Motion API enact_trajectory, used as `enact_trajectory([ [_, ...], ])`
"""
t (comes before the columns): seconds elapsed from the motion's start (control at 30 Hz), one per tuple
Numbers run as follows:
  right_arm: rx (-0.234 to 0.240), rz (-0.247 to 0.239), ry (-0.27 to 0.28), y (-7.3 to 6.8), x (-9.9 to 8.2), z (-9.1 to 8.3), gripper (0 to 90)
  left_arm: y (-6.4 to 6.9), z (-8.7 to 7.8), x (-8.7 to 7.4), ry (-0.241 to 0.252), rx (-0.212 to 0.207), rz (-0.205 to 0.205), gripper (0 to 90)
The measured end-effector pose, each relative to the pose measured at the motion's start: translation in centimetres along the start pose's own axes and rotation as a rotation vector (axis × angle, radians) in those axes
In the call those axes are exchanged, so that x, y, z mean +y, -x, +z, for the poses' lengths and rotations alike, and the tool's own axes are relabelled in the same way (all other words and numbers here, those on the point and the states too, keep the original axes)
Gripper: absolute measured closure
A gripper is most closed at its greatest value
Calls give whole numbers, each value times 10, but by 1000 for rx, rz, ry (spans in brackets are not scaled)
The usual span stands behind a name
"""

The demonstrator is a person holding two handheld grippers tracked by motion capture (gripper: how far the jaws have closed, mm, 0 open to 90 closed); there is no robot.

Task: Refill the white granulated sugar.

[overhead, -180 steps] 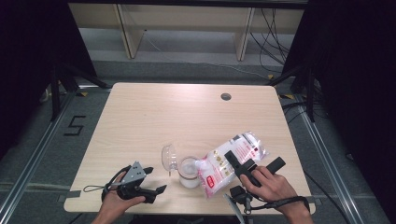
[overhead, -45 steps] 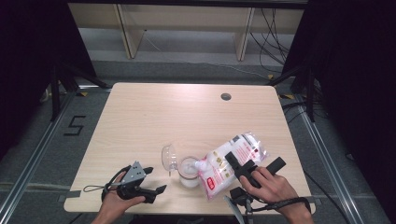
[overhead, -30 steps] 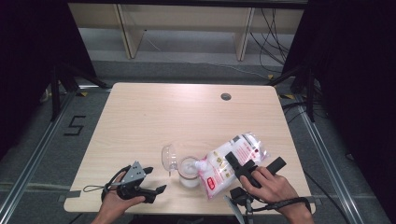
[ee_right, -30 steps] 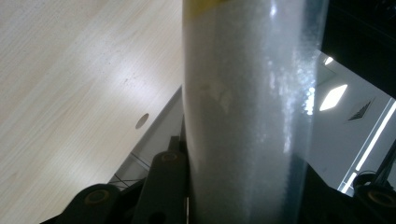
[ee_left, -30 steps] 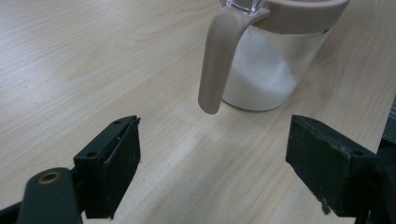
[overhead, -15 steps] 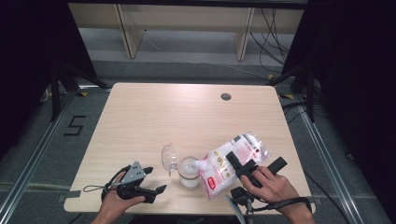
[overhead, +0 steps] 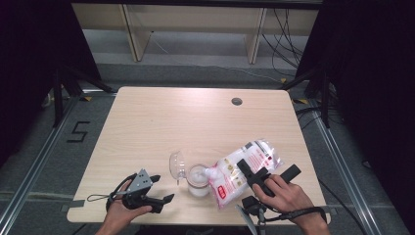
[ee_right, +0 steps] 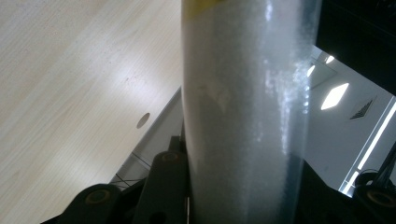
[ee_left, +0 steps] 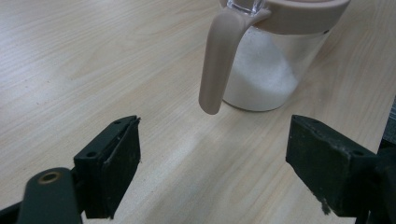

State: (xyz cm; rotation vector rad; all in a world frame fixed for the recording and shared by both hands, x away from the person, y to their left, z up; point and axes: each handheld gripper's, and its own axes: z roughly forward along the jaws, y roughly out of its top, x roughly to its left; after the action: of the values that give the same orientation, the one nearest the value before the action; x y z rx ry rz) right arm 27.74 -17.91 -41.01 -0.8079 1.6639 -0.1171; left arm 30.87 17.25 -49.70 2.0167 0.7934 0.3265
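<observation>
Near the table's [overhead: 147, 127] front edge, the right gripper [overhead: 255, 175] fingers clamp the tilted bag [overhead: 241, 171] over the jar [overhead: 197, 179]; the left gripper [overhead: 147, 192] fingers stand released.

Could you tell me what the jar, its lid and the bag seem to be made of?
Jar: clear glass or hard plastic; the white powder shows through. Lid: matte beige plastic, smoothly moulded. Bag: thin, glossy plastic film, crinkled and printed.
</observation>
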Motion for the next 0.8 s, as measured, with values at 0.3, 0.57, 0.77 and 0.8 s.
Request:
enact_trajectory([
  [0.3,0,1,1,0,1,0,757,0,0,0,-1,3,2,175],
  [0.57,2,1,3,0,1,0,758,0,0,0,-4,4,4,175],
  [0.77,3,5,4,0,1,0,758,0,-1,0,-4,4,4,175],
  [0.8,1,20,9,-1,1,0,758,0,-1,0,-3,4,4,175],
])
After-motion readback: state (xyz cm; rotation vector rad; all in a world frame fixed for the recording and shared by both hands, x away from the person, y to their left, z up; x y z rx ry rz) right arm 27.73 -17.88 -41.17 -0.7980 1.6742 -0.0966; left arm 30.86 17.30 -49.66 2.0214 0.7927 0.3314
